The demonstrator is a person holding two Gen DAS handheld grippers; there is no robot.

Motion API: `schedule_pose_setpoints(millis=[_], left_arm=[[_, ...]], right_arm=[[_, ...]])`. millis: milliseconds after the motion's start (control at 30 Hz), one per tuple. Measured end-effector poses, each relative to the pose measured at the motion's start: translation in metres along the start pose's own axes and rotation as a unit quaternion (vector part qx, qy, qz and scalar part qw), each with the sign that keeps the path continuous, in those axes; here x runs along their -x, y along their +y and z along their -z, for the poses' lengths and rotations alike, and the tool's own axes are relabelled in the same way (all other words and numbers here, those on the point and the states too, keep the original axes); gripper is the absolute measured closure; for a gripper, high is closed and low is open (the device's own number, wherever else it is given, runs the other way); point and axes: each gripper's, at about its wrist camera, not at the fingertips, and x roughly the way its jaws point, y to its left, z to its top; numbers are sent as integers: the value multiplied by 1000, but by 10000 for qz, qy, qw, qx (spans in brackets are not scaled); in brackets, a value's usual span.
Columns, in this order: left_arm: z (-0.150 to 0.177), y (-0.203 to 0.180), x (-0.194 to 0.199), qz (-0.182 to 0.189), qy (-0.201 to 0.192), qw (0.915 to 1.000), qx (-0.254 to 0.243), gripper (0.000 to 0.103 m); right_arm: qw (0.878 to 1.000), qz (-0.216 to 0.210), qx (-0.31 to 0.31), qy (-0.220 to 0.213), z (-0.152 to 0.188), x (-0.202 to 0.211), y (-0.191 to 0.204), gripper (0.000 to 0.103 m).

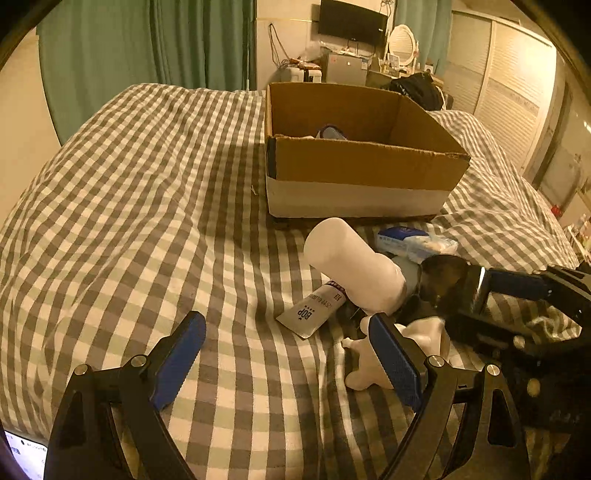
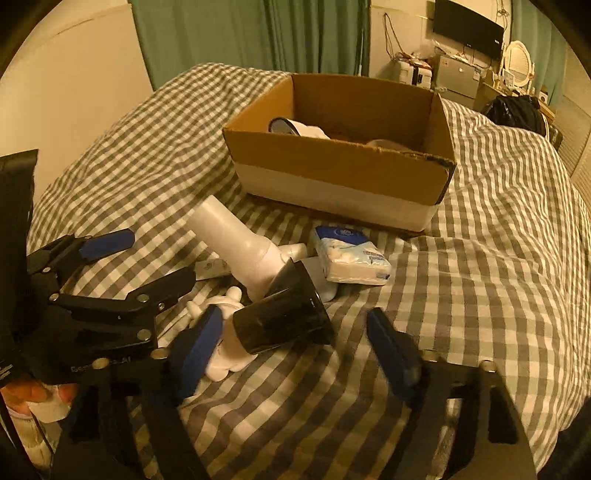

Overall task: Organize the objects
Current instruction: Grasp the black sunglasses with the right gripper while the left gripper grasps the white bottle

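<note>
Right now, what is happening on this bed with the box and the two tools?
A person is tidying loose items off a checked bed into a cardboard box that already holds a few things. The right gripper has its fingers either side of a dark glossy cup, not yet pressing it. The left gripper is open and empty, beside a white bottle, a tube and a tissue pack.

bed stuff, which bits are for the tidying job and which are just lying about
For the job: cardboard box, white bottle, black cup, tissue pack, tube, white figurine.

Just lying about: curtain, TV, mirror.
</note>
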Motion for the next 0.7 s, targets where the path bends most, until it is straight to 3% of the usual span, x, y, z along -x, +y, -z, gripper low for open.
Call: schedule_pose_setpoints(millis=[33, 67, 333, 400, 467, 700], left_arm=[[0, -1, -1, -6, 19, 10000, -22, 11], [0, -2, -2, -5, 28, 10000, -36, 11], [-8, -3, -6, 48, 55, 10000, 27, 11], [-12, -3, -9, 103, 66, 9999, 71, 11], [-18, -4, -13, 210, 61, 9996, 150, 11], [-33, -14, -33, 584, 173, 9979, 215, 11]], right_arm=[[10000, -71, -29, 15, 0, -1, -1, 45], [9999, -148, -55, 31, -1, -3, -2, 47], [9992, -277, -122, -246, -4, 13, -8, 48], [9990, -141, -68, -408, -7, 24, -11, 48], [9984, 116, 10, -556, -11, 32, -13, 63], [9974, 352, -68, -627, -12, 38, -35, 64]])
